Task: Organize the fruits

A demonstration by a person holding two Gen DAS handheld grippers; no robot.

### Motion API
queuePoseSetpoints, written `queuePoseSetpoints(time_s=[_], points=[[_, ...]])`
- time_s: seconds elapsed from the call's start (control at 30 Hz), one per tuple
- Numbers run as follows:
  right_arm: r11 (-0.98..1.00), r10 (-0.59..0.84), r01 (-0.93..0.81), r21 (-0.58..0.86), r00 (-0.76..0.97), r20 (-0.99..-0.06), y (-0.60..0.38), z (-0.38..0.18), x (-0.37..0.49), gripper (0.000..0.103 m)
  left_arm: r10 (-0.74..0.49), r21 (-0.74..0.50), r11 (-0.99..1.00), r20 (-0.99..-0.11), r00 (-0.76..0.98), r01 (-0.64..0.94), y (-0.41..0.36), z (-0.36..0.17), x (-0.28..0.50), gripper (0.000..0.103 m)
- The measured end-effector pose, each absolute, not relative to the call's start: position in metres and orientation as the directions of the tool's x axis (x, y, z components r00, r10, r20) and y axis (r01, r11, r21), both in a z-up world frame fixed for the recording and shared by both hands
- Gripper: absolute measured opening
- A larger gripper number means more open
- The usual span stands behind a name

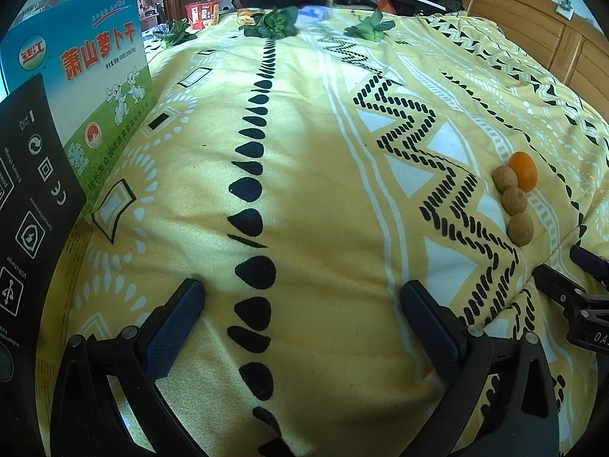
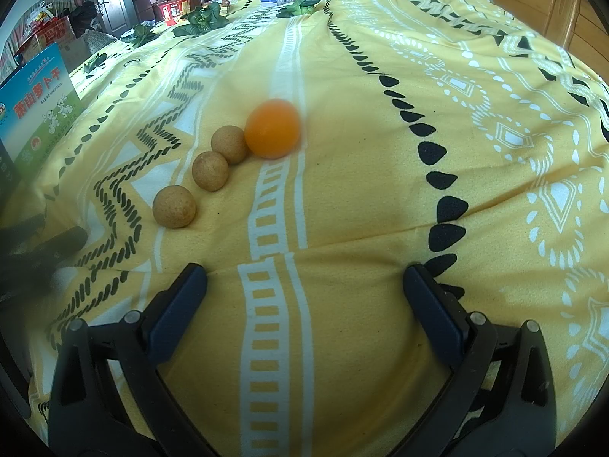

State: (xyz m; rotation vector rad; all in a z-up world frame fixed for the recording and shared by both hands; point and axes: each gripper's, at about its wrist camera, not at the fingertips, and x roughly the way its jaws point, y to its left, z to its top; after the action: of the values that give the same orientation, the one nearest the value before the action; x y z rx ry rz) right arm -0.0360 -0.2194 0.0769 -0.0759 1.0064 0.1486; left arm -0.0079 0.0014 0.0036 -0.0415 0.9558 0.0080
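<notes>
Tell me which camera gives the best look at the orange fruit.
The right wrist view. There the round orange fruit lies large near the frame's middle on the yellow patterned bedspread, at the far end of a row of three brown round fruits. The left wrist view shows it small near the right edge, partly hidden by a brown fruit.

- We see a bed covered by a yellow bedspread [image 2: 342, 198] with black and white patterns, beneath both pairs of wide-apart jaws.
- Ahead and left of the right jaws, an orange fruit [image 2: 272, 128] lies on it, touching the first of three brown round fruits [image 2: 228, 144], [image 2: 210, 170], [image 2: 174, 206] in a diagonal row.
- From the left jaws, that row sits ahead to the right.
- Far ahead of both jaws, leafy greens [image 1: 272, 23] and a red cup [image 1: 202, 13] lie near the far edge.
- Left of the left jaws, a blue-green box [image 1: 95, 76] stands on the cloth.
</notes>
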Motion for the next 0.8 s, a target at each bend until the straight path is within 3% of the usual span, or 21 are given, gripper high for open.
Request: queuePoseSetpoints(time_s=[0.8], points=[[0.987, 0.087, -0.159, 0.002, 0.527, -0.846, -0.2166, 0.0746, -0.0353, 0.103, -0.009, -0.029, 0.999, -0.817, 0.577, -0.025, 0.0007, 0.0037, -0.0095, 0.103]])
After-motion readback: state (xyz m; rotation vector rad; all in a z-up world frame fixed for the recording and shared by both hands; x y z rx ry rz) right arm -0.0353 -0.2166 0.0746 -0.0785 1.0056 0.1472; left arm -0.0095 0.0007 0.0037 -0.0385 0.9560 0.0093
